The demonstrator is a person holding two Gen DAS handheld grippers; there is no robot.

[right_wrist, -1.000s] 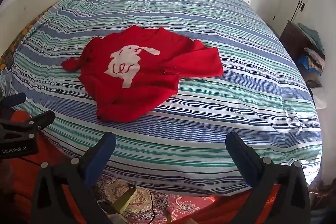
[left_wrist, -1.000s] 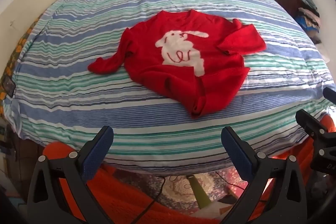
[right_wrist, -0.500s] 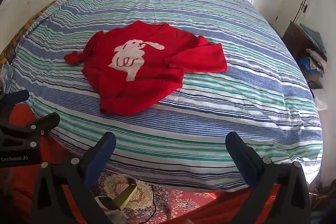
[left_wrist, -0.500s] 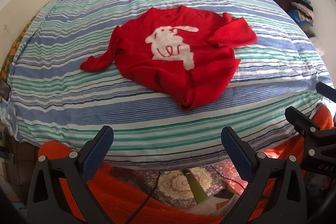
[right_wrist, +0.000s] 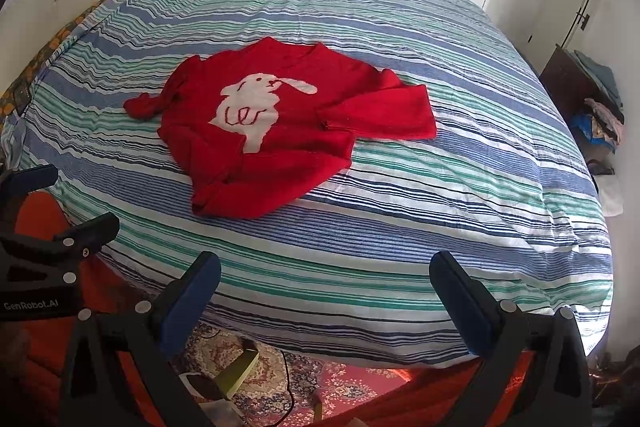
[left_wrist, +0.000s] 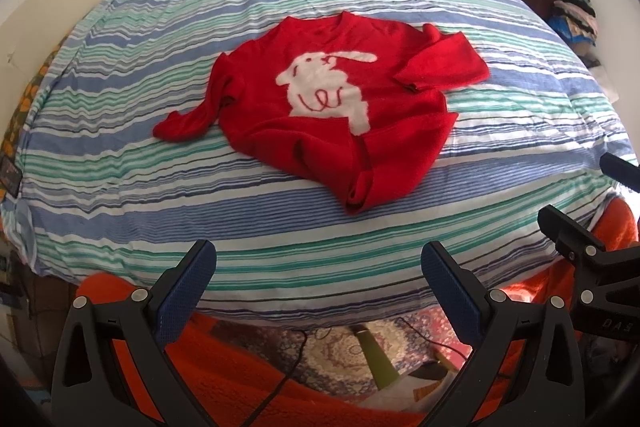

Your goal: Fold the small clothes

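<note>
Sweater (left_wrist: 340, 115) on bed (left_wrist: 120, 163), both claws well before it, left claw (left_wrist: 318, 269) left of right claw (right_wrist: 324, 277)

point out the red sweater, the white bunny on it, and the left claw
red sweater (left_wrist: 400, 155), left wrist view, on the plain red lower body.
white bunny (right_wrist: 250, 111), right wrist view, on the bunny's body.
left claw (left_wrist: 318, 273), left wrist view, midway between its two open blue-padded fingertips.

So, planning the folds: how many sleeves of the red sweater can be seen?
2. On the red sweater, one sleeve trails out over the striped bed cover on the image left; the other sleeve is folded across at the image right.
</note>
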